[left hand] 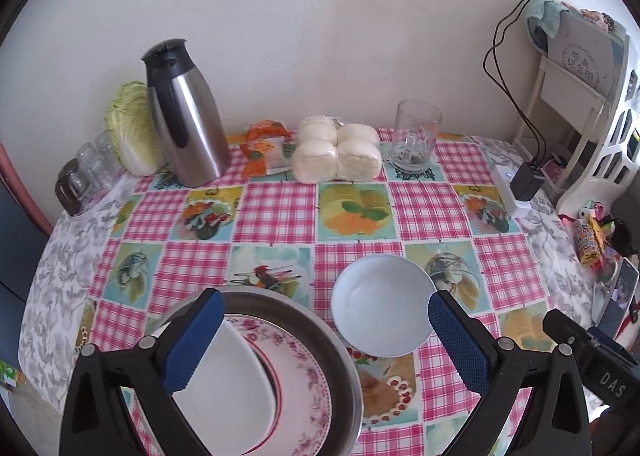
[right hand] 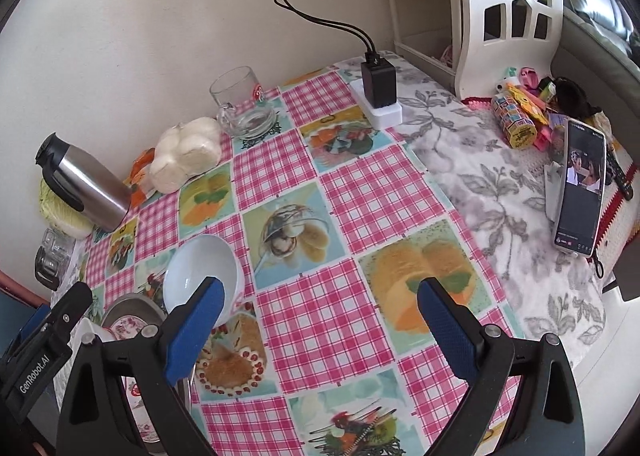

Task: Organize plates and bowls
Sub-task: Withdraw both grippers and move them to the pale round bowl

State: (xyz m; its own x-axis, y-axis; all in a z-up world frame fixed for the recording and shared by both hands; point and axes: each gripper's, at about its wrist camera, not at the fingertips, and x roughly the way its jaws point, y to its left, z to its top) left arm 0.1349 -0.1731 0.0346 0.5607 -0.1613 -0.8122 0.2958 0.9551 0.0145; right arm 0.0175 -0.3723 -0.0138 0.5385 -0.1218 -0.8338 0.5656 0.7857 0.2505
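From my left wrist camera, the steel basin (left hand: 344,356) sits at about seven o'clock with the floral plate (left hand: 304,372) lying in it and a plain white dish (left hand: 228,384) resting tilted on the plate. My left gripper (left hand: 326,326) hangs above them with its jaws spread wide, holding nothing; its left finger covers part of the white dish. The white bowl (left hand: 382,306) stands on the tablecloth (left hand: 276,212) just right of the basin, near five o'clock, between my open fingers.

I judge the risk lies there. The bowl is smooth and curved, so if I close on its rim off-centre it may squirt sideways, or knock the basin's edge. The white dish is already leaning, so setting the bowl on it could make the stack slide or clatter.

Further right, my right gripper (right hand: 320,320) is also spread and empty above bare tablecloth, with the bowl at its nine o'clock, touching or just behind its left finger; I cannot tell which.

The left view alone shows what lies inside the basin. The right view alone shows the phone (right hand: 580,188) propped at three o'clock beside the charger (right hand: 378,82), and that the space right of the bowl is free.
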